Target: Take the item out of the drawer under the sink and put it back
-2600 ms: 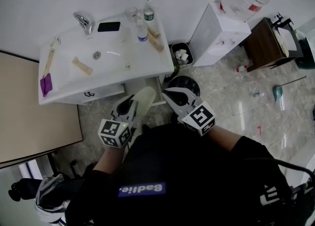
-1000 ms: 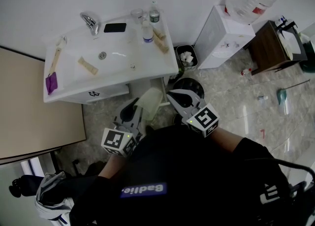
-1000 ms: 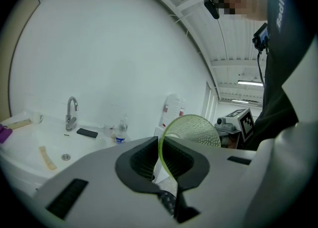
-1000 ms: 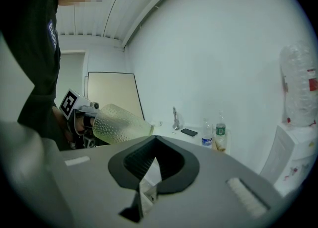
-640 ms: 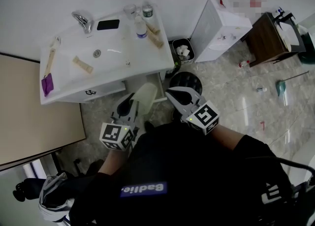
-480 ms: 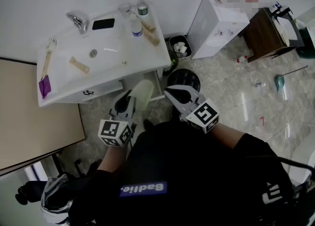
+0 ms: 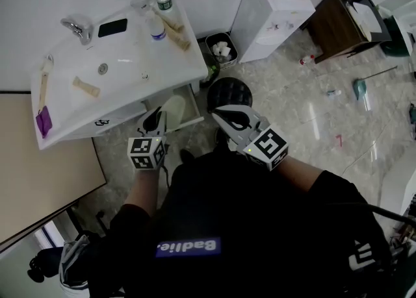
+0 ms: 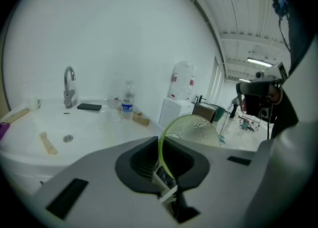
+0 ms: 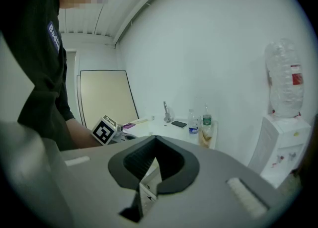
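In the head view my left gripper (image 7: 158, 121) is shut on the rim of a pale yellow-green translucent bowl (image 7: 174, 107), held just in front of the white sink cabinet (image 7: 130, 111). In the left gripper view the bowl (image 8: 193, 128) rises from between the jaws, its thin green rim pinched at my left gripper (image 8: 164, 146). My right gripper (image 7: 219, 112) hangs beside it to the right, shut and with nothing in it. From the right gripper view, my right gripper (image 9: 154, 143) faces the sink counter. The drawer under the sink is hidden.
On the sink top (image 7: 130, 56) lie a tap (image 7: 77, 29), a phone (image 7: 112, 28), bottles (image 7: 156, 27) and small wooden pieces. A waste bin (image 7: 220, 50), a water dispenser (image 7: 270, 8), a black round stool (image 7: 229, 91) and a wooden table (image 7: 335, 24) stand to the right.
The head camera has swung, so the sink now sits further up and left. Both grippers keep the same stance, and the left one still holds the bowl.
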`<state>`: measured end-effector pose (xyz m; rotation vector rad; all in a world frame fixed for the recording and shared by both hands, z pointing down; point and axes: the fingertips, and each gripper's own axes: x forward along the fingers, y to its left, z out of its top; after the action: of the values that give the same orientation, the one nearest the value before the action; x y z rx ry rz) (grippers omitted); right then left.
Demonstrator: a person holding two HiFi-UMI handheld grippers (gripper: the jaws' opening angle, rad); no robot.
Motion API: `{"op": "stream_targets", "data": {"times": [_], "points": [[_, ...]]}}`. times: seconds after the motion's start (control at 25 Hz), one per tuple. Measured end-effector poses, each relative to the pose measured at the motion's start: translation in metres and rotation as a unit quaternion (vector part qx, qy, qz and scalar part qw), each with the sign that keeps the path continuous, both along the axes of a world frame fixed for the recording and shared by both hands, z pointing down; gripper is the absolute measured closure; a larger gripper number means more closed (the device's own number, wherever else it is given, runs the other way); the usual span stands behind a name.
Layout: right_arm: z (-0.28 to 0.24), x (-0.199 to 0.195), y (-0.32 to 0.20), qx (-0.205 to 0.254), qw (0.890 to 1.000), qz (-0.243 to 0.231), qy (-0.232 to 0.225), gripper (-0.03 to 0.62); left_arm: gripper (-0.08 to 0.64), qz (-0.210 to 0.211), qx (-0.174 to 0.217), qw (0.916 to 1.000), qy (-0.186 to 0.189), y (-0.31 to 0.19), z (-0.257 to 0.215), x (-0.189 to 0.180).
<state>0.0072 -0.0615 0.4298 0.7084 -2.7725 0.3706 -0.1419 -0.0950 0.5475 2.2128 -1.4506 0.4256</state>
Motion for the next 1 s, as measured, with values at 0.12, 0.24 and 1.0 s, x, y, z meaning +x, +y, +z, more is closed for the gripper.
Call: {"op": "stream_targets", "data": {"times": [0.12,0.24,1.0], "points": [[0.005,0.014,-0.002,-0.007,1.000,0.011,0.009,0.597,0.535,0.001,-0.040,0.9991,-0.012,-0.003,0.040,-0.001],[0.012,0.026,-0.002,-0.015,0.999,0.024,0.018,0.597,0.535,-0.001,-0.083,0.9963,-0.024,-0.006,0.084,-0.007],[0.054,0.098,0.007,-0.071,0.988,0.104,0.089,0.597,0.535,-0.024,-0.259,0.9604,-0.101,-0.017,0.275,-0.039]]}}
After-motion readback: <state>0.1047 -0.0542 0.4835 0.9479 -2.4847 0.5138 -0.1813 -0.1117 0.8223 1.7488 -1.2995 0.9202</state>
